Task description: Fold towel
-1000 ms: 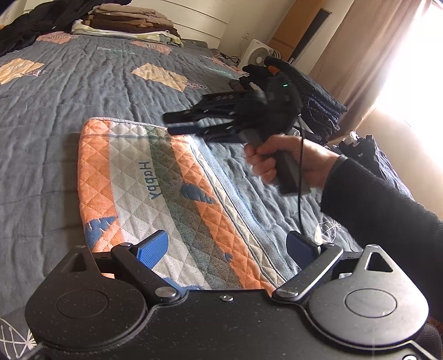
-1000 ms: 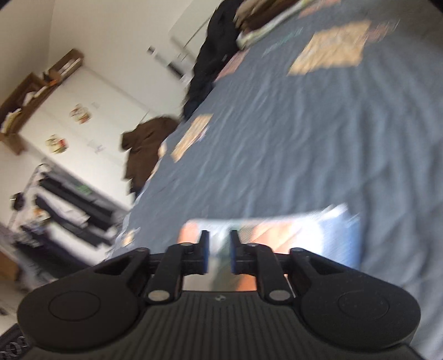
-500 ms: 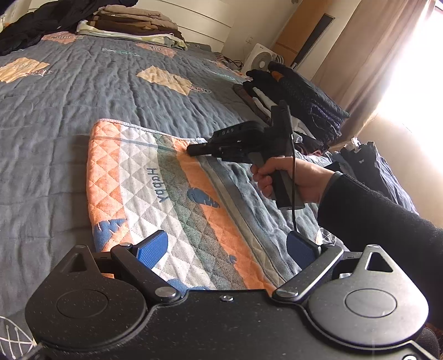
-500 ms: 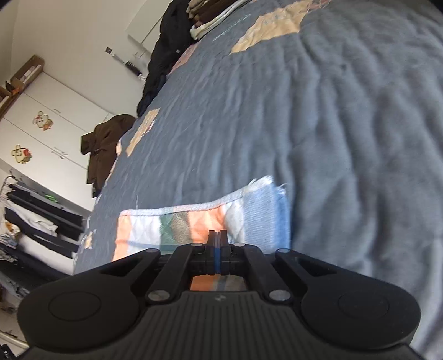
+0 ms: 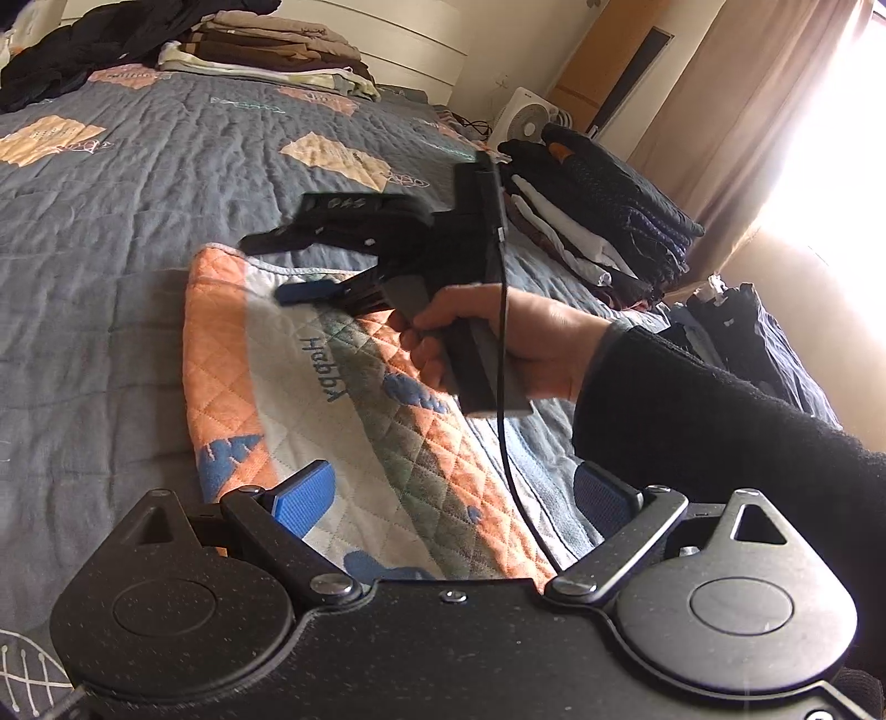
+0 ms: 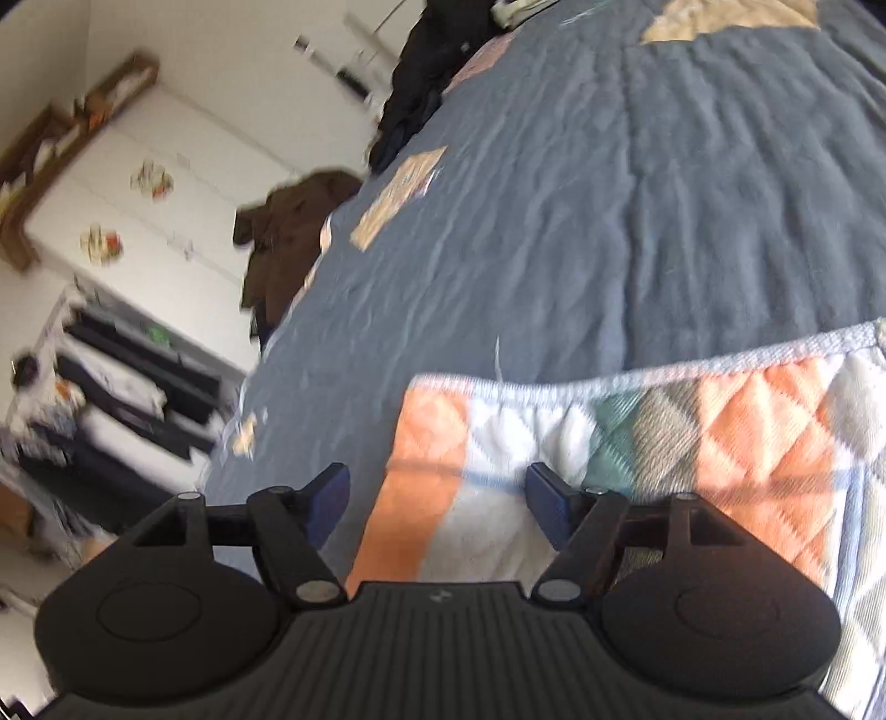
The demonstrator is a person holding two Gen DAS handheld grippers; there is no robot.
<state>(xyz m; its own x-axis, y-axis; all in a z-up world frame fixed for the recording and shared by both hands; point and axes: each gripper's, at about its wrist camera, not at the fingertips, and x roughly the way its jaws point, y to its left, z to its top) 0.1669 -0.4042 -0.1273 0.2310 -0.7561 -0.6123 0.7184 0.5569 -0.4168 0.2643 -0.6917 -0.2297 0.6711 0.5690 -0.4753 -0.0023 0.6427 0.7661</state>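
Note:
A quilted towel (image 5: 343, 421) in orange, white and green, with the word "Happy" on it, lies flat on the grey-blue bedspread (image 5: 111, 232). My left gripper (image 5: 454, 493) hangs open over the towel's near edge, with nothing between its blue pads. A hand (image 5: 526, 343) holds my right gripper (image 5: 279, 266) open just above the towel's far end. In the right wrist view the right gripper (image 6: 437, 493) is open over the towel's (image 6: 692, 443) orange corner; whether the fingers touch the cloth I cannot tell.
A stack of folded dark and white clothes (image 5: 603, 221) sits on the bed to the right. Another folded pile (image 5: 266, 50) lies at the headboard end. A white fan (image 5: 526, 124) stands beyond. A clothes rack (image 6: 111, 399) and a brown garment (image 6: 288, 232) are past the bed's edge.
The right gripper, shut half a second ago, is now open and has moved left along the towel's far end. The left gripper has stayed open over the near edge.

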